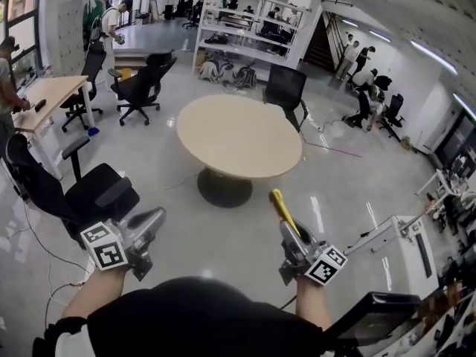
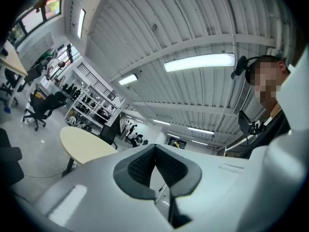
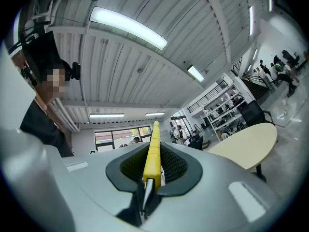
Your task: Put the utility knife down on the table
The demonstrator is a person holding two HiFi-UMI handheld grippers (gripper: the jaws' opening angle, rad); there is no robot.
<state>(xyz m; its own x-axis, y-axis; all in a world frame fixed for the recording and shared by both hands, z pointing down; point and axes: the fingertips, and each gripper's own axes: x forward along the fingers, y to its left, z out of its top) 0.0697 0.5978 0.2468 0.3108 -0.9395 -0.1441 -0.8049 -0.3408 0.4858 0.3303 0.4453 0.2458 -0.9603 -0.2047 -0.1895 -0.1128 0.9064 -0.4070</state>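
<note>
The right gripper (image 3: 153, 167) was clamped on the utility knife (image 3: 152, 146), its pads pressing the yellow body near one end so that most of its length stuck out ahead of the jaws, probably so the free end could meet a surface first. In the head view the knife pointed toward eleven o'clock, held in the air over the floor and not yet above the round table (image 1: 238, 136), which lay at about twelve o'clock, well apart. The left gripper (image 1: 152, 222) had its jaws together with nothing between them, carried beside the right and seemingly idle. A black chair (image 1: 100, 192) stood at its ten o'clock
</note>
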